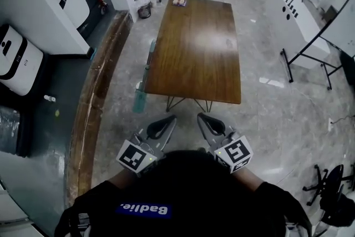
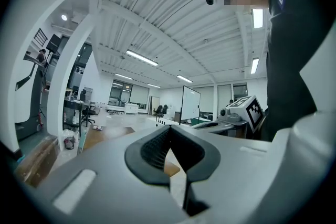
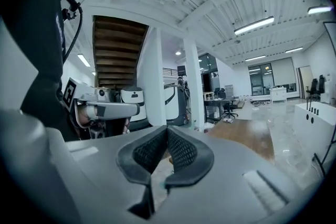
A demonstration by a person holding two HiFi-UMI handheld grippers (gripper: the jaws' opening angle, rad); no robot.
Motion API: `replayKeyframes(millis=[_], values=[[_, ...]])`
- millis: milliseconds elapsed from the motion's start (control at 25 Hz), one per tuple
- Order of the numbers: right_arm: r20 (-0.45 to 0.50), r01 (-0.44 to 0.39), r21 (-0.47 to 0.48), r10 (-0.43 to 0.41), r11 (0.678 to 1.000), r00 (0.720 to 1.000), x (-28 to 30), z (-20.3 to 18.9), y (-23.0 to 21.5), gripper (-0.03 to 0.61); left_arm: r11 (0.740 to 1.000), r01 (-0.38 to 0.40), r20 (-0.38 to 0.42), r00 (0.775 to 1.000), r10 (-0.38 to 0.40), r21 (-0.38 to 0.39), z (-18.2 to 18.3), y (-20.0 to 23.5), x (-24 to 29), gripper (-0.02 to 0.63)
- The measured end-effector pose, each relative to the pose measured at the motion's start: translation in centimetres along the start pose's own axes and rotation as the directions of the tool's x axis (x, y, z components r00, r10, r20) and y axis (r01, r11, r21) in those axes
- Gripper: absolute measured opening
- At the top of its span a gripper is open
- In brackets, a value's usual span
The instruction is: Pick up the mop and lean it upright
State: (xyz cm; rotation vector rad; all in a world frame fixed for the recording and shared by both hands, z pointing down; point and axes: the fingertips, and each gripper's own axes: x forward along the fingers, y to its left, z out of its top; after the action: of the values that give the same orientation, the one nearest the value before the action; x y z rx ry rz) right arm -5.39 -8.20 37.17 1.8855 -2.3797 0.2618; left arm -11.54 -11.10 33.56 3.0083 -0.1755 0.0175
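The mop [image 1: 145, 74], with a pale teal handle and teal head, stands steeply against the left edge of the wooden table [image 1: 197, 47]; its head rests on the floor by the table's near corner. Both grippers are held close to the person's body, apart from the mop. My left gripper [image 1: 168, 119] is shut with nothing between its pads, as the left gripper view confirms [image 2: 169, 132]. My right gripper [image 1: 202, 117] is shut and empty too [image 3: 167, 132]. Each gripper view shows the other gripper at its side.
A curved wooden floor strip [image 1: 94, 114] runs along the left, with white machines [image 1: 16, 58] beyond it. A white board on a stand [image 1: 294, 8] is at the right. A chair base [image 1: 333, 186] sits at the lower right. A bin [image 1: 143, 7] stands past the table's far left corner.
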Motion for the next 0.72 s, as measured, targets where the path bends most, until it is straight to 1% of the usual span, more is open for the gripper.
replayKeyframes(millis=[200,320,640,720], values=[[0.001,-0.057,-0.055,0.057,0.997,0.998,-0.3,-0.3,1.6,0.003,1.000,0.007,0.000,1.000,-0.007,0.003,-0.4,-0.6,0.3,0.017],[-0.010,-0.081,-0.053,0.081,0.995,0.997,0.1,-0.9,1.9,0.003,1.000,0.011,-0.011,1.000,-0.011,-0.009,-0.9,-0.7,0.4,0.017],[-0.009,-0.101,-0.041,0.101,0.994,0.995,0.2,-1.4,1.5,0.003,1.000,0.009,-0.006,1.000,-0.009,-0.022,-1.2,-1.0,0.9,0.017],[-0.015,-0.103,-0.035,0.103,0.994,0.995,0.3,-1.4,1.7,0.003,1.000,0.005,-0.005,1.000,-0.006,-0.015,-1.4,-0.8,0.9,0.017]])
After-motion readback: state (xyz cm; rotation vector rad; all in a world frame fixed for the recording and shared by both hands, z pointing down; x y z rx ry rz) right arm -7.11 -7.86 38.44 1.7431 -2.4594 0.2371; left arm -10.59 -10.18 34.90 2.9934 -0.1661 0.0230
